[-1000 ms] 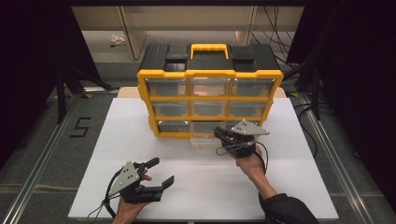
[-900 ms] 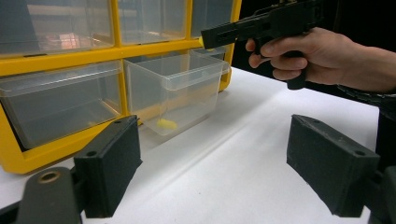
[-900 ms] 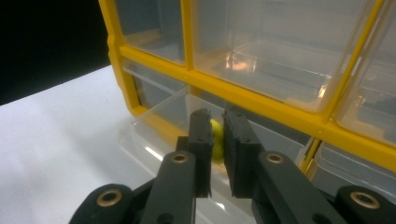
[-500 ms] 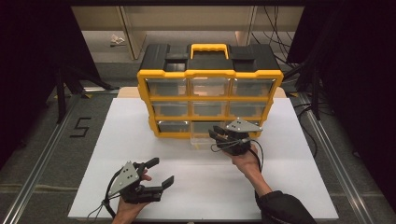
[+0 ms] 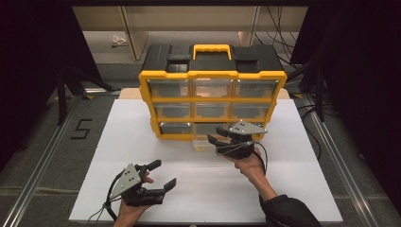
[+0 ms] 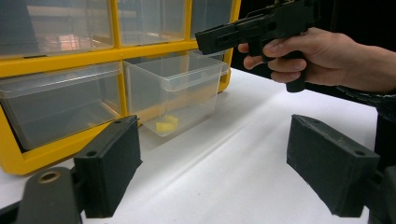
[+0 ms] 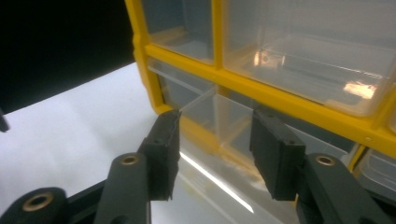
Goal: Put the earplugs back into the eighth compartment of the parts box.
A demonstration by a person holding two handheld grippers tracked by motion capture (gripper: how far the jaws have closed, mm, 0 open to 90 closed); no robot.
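R jaws at pulled-out drawer, just let go.
My right gripper (image 5: 218,140) has just been opening its jaws; clear drawer (image 6: 175,91) sits right ahead, its front rim betw them, untouched, long axis running into organizer (image 5: 213,75). Left gripper (image 5: 161,182) spread, well back.

high view: above, looking forward-down | gripper views: low, close, facing organizer (image 5: 212,94) | shared: pulled-out drawer (image 6: 175,93)

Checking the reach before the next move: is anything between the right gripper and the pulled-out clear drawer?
Nothing visible. The right gripper, jaws just opening and empty, sits right at the clear drawer of the yellow organizer.
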